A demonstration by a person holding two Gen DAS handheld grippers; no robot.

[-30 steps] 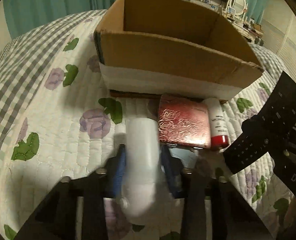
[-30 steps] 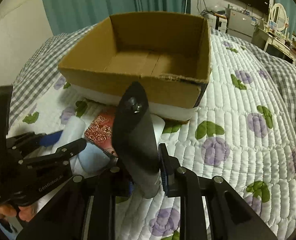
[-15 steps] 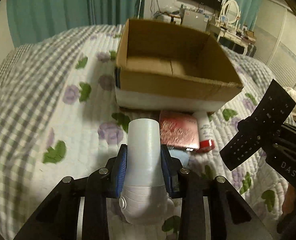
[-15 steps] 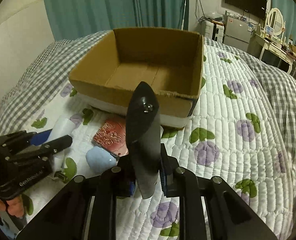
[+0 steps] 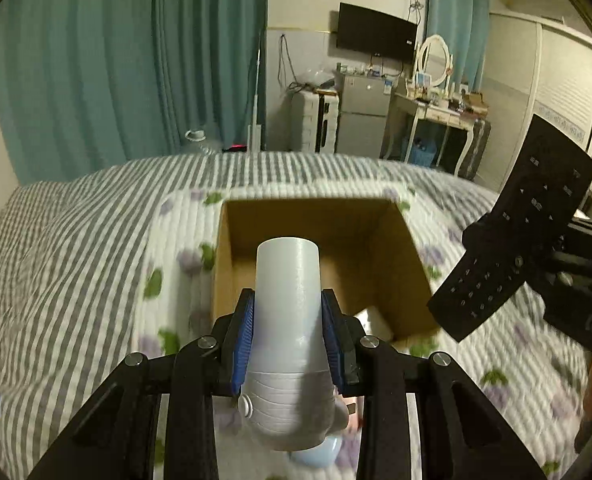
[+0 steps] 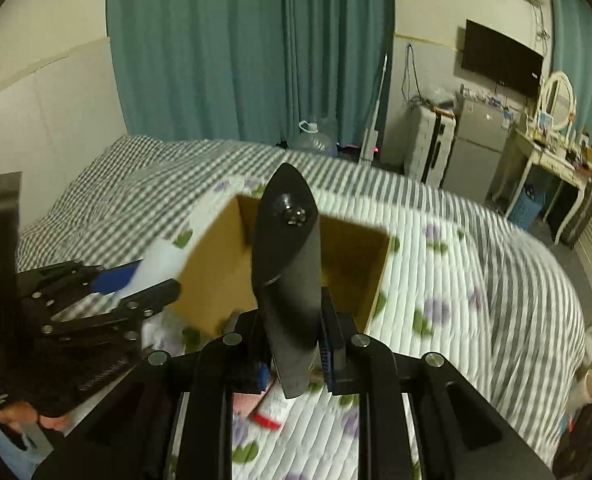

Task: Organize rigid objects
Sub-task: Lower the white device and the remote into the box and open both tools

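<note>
My left gripper (image 5: 288, 332) is shut on a white cylindrical bottle (image 5: 288, 308) and holds it raised in front of the open cardboard box (image 5: 411, 256) on the bed. My right gripper (image 6: 292, 340) is shut on a black remote control (image 6: 288, 276), also raised before the box (image 6: 212, 280). The remote (image 5: 511, 240) shows at the right of the left wrist view. The left gripper with the white bottle (image 6: 156, 264) shows at the left of the right wrist view. The box looks empty where its inside shows.
A red-capped white tube (image 6: 272, 408) and a pale blue object (image 5: 315, 452) lie on the quilted floral bedspread (image 6: 435, 280) below the grippers. Teal curtains (image 5: 136, 60), a dressing table (image 5: 435, 112) and a wall TV (image 6: 499, 64) stand beyond the bed.
Both grippers have risen and tilted up with their objects. The box now sits lower in both views and the room beyond shows. The red case has dropped out of the left view.
</note>
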